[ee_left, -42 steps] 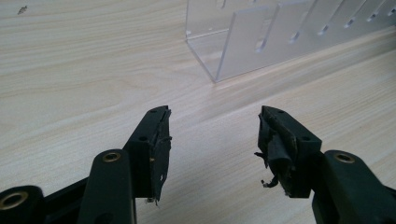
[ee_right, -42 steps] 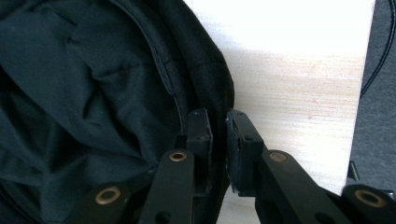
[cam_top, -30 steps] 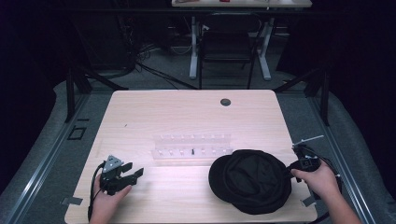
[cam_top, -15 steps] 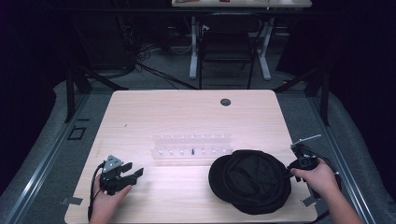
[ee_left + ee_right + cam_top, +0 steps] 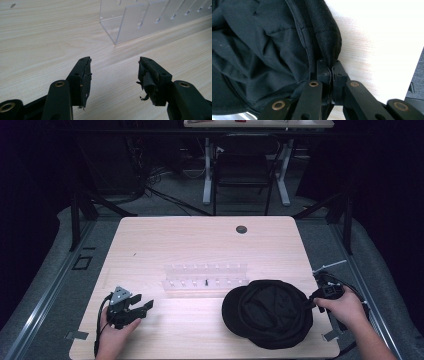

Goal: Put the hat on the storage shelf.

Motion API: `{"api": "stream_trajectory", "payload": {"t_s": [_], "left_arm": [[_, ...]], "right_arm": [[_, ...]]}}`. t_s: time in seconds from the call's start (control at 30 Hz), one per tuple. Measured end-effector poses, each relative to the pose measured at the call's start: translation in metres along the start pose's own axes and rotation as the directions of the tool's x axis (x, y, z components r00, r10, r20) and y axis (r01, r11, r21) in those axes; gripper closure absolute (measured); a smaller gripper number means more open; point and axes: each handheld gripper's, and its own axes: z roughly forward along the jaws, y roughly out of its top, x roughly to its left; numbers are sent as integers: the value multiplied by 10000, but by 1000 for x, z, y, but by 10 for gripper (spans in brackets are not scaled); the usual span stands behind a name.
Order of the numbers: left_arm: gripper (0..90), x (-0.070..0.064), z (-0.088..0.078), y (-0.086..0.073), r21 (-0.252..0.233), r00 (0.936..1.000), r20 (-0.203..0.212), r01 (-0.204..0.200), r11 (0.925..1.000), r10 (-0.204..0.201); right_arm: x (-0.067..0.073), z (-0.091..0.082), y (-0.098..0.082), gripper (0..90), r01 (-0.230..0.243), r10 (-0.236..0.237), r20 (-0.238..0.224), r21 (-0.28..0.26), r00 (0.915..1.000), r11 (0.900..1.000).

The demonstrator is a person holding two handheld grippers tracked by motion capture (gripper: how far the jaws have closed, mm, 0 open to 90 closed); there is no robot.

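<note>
R gripper point(image 5: 331, 75): jaws pinched tight on hat edge
L gripper point(image 5: 113, 75): jaws wide apart, nothing held, near clear rack point(image 5: 150, 20)
Hat point(image 5: 267, 312): black, table front-right point(image 5: 200, 245)

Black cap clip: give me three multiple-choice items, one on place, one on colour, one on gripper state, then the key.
1. Where does the cap lie on the table?
A. near right part
B. far left corner
C. inside the clear rack

2. What colour is the cap?
A. white
B. black
C. red

3. How do the jaws of the left gripper stand?
A. shut on the cap
B. shut on nothing
C. open over bare wood

Key: 1 A, beside the right gripper; 2 B, dark fabric throughout; 3 C, the gap shows table.
</note>
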Motion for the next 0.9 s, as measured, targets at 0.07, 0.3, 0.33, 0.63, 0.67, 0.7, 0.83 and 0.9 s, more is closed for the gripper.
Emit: {"api": "stream_trajectory", "payload": {"t_s": [0.07, 0.3, 0.33, 0.63, 0.67, 0.7, 0.83, 0.9], "left_arm": [[441, 0, 0, 0, 9, 10000, -1, -2, 10000, 2], [441, 0, 0, 0, -2, 10000, -11, 0, 10000, 0], [441, 0, 0, 0, 5, 10000, -19, -22, 10000, 22], [441, 0, 0, 0, -9, 10000, -42, 3, 10000, -3], [441, 0, 0, 0, -9, 10000, -42, 3, 10000, -3], [441, 0, 0, 0, 12, 10000, -46, -16, 10000, 16], [441, 0, 0, 0, -3, 10000, -45, -25, 10000, 25], [441, 0, 0, 0, 9, 10000, -39, -18, 10000, 18]], "right_arm": [[2, -3, 0, 873, -54, 54, -71, -99, 10000, 9999], [10, -18, 0, 879, -108, 111, -365, 79, 9993, 9999], [11, -20, 0, 880, -205, 204, -432, -10, 9989, 9998], [20, -39, -1, 881, -460, 426, -1167, -263, 9923, 9986], [20, -39, -1, 881, -460, 426, -1167, -263, 9923, 9986], [19, -44, 1, 881, -122, 128, -1171, 53, 9930, 9999], [27, -53, 1, 882, -263, 254, -1487, -44, 9886, 9996], [30, -54, 1, 882, -441, 405, -1519, -203, 9876, 9988]]}}
